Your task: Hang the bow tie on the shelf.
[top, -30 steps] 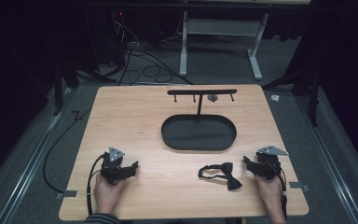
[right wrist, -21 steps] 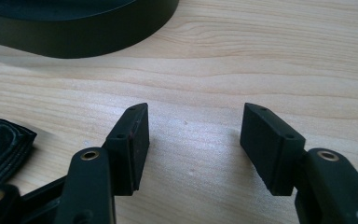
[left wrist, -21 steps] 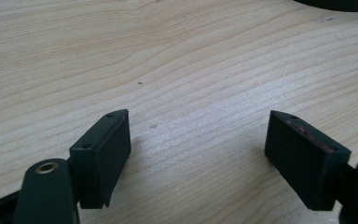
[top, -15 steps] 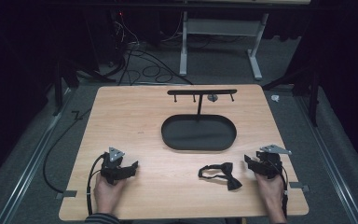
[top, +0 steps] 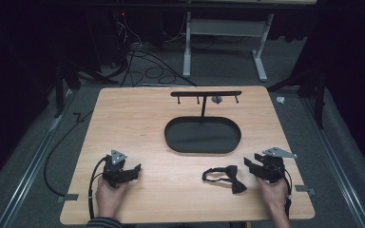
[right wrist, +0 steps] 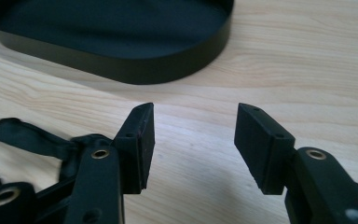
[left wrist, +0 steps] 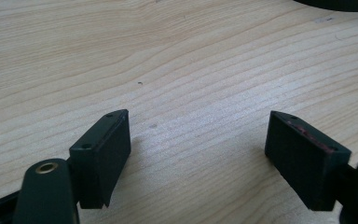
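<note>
Item: black bow tie (top: 224,177) with strap, lying flat on the worktop (top: 171,137) at about 5 o'clock from the worktop's centre. It rests just beside the right gripper (top: 253,164), on that gripper's 9 o'clock side in the high view, apart from the fingers and not between them. In the right gripper view the bow tie (right wrist: 28,140) shows low at 8 o'clock, its strap running behind the left-hand finger (right wrist: 137,144); whether it touches that finger cannot be told.

Right gripper (right wrist: 193,140): fingers spread, bare wood between them, nothing held. Held in the person's right hand (top: 273,192) near the worktop's near right corner.

Left gripper (top: 135,170): held in the person's left hand (top: 108,194) near the near left corner, well apart from the bow tie. In the left gripper view the gripper (left wrist: 198,140) has its fingers spread wide over bare wood grain, nothing between them.

Tray (top: 203,135): black, oval, shallow-walled, at the worktop's centre, at 11 o'clock from the bow tie. Its wall (right wrist: 135,70) stands ahead of the right fingers, near but apart.

Rack (top: 206,93): black T-shaped stand, upright post rising at the tray's far edge, horizontal bar with small pegs below it; a small grey thing hangs from the bar, too small to identify.

Surface: light wood-grain worktop, rounded corners.

Room: dark; grey carpeted floor (top: 38,142), loose black cables (top: 142,61) at 11 o'clock, a white-legged frame (top: 223,42) at 12 o'clock.
</note>
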The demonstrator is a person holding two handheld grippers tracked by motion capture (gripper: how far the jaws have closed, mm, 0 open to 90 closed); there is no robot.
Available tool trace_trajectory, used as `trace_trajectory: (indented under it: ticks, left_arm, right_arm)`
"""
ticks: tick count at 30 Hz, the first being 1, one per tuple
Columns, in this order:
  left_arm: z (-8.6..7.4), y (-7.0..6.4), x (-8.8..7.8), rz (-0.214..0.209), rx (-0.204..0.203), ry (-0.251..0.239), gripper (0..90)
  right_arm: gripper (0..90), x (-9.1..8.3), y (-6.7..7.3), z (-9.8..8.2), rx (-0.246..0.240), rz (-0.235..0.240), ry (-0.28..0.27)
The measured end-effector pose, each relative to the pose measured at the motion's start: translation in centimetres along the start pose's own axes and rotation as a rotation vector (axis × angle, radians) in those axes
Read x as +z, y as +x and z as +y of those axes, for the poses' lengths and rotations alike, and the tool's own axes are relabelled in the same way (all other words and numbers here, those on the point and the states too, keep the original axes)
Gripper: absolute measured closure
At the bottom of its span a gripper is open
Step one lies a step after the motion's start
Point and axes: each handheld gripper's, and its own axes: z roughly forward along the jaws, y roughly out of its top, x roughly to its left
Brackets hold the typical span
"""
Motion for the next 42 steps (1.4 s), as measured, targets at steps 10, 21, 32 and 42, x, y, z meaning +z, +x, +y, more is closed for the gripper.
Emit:
trace_trajectory:
  ticks: [10,21,32,42]
  left_arm:
    - [0.0,0.0,0.0,0.000,0.000,0.000,22.8]
    - [0.0,0.0,0.0,0.000,0.000,0.000,22.8]
    - [0.0,0.0,0.0,0.000,0.000,0.000,22.8]
    - [0.0,0.0,0.0,0.001,0.001,0.000,22.8]
  right_arm:
    - [50.9,-0.5,3.0,1.1,-0.071,0.125,-0.017]
    - [50.9,0.5,6.2,1.8,-0.148,0.227,0.005]
    - [52.1,2.4,8.5,1.9,-0.207,0.288,0.061]
    - [55.8,4.3,9.0,1.2,-0.221,0.306,0.117]
